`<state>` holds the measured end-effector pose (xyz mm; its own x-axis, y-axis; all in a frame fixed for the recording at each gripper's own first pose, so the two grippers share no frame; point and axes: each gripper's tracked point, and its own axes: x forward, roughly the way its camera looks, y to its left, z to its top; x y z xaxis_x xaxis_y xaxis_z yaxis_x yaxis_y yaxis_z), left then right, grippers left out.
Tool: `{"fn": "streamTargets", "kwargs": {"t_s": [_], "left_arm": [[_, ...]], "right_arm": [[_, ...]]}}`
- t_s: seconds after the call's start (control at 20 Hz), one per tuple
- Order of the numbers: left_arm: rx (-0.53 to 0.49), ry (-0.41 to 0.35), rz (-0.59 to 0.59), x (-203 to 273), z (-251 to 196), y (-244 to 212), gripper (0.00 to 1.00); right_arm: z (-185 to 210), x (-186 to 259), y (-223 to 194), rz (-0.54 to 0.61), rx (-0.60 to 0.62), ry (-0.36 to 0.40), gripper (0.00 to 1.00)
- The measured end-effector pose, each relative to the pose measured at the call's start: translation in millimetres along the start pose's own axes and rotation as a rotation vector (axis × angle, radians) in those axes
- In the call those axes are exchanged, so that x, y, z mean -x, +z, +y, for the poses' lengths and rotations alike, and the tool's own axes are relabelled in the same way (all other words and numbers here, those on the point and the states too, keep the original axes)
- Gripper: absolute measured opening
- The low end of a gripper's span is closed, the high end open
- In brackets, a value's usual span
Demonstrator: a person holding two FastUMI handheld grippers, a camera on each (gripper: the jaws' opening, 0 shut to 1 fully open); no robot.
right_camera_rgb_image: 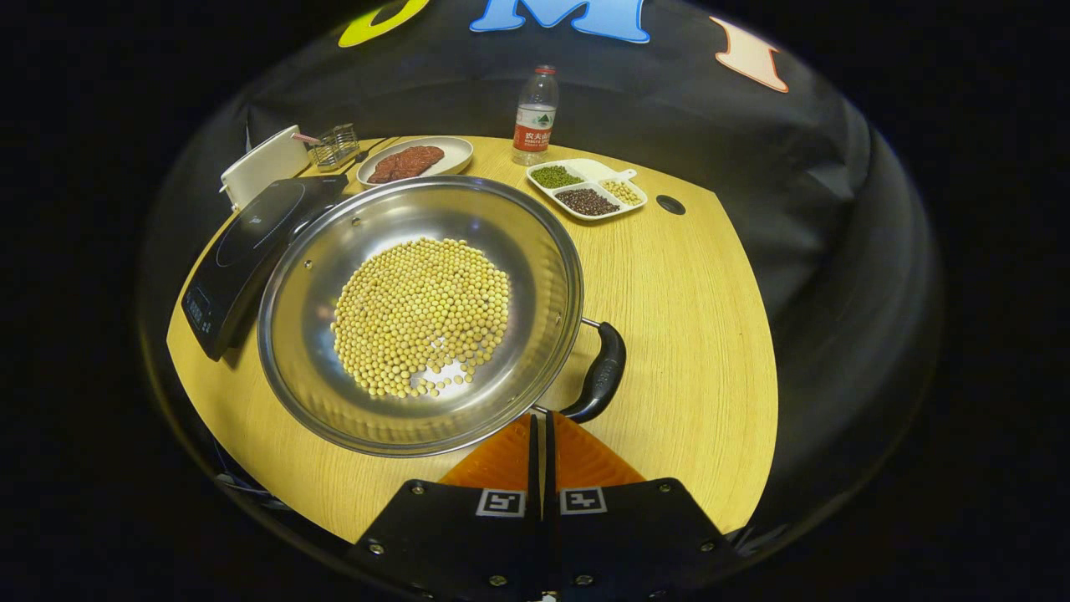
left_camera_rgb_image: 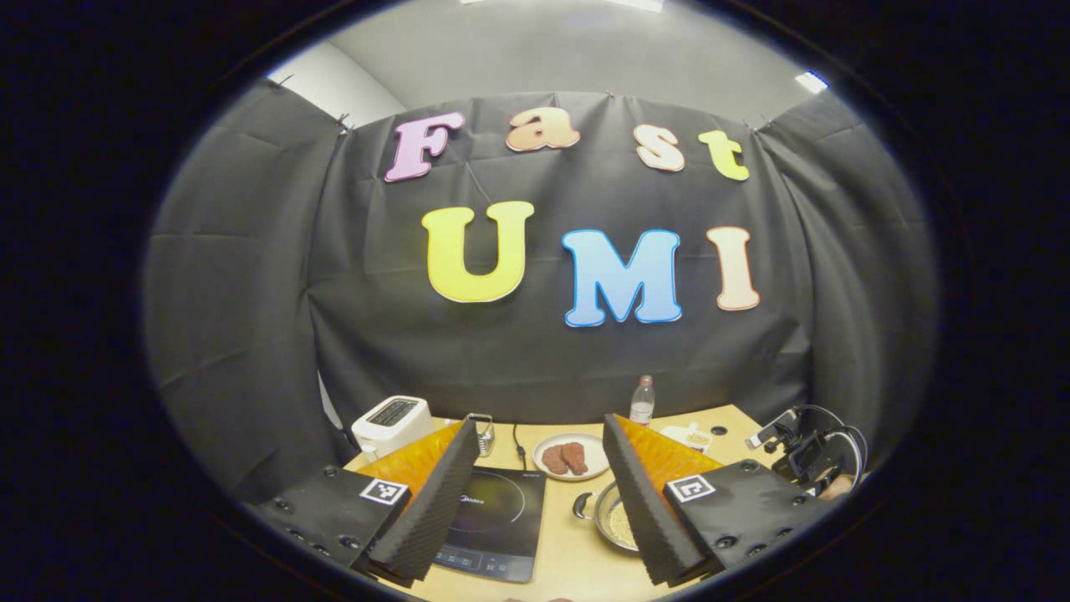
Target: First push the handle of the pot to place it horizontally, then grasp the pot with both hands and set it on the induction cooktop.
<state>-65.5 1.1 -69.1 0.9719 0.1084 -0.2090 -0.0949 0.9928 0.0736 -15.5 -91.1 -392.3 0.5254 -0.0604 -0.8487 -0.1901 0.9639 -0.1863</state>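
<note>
A wide steel pot (right_camera_rgb_image: 545, 276) holding yellow soybeans (right_camera_rgb_image: 422, 313) sits on the wooden table, its left rim beside the black induction cooktop (right_camera_rgb_image: 242, 247). One black side handle (right_camera_rgb_image: 603, 372) points toward the lower right. My right gripper (right_camera_rgb_image: 542, 418) is shut, its tips at the pot's near rim just left of that handle, with nothing between the fingers. In the left gripper view my left gripper (left_camera_rgb_image: 539, 428) hangs open above the table. Below it lie the cooktop (left_camera_rgb_image: 493, 518) and the pot (left_camera_rgb_image: 603, 503), partly hidden by the right finger.
At the back stand a plate of meat (right_camera_rgb_image: 414, 159), a water bottle (right_camera_rgb_image: 535, 113), a divided dish of beans (right_camera_rgb_image: 589, 188), a white toaster (right_camera_rgb_image: 263, 163) and a wire basket (right_camera_rgb_image: 334, 146). The right-hand gripper (left_camera_rgb_image: 802, 451) shows at the table's right edge.
</note>
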Motion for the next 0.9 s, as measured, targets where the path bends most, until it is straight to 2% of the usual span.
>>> {"fn": "streamTargets", "kwargs": {"t_s": [0.3,0.6,0.9], "left_arm": [[-0.006,0.003,0.018,-4,-13,-9,0.95],[-0.001,0.013,0.041,-15,-29,-22,0.96],[-0.011,0.008,0.081,-30,-52,-49,0.95]], "right_arm": [[-15,-11,15,-0.015,0.074,-0.009,0.01],[-23,-14,24,-0.035,0.073,0.016,0.01],[-31,20,25,-0.114,-0.03,0.086,0.01]]}}
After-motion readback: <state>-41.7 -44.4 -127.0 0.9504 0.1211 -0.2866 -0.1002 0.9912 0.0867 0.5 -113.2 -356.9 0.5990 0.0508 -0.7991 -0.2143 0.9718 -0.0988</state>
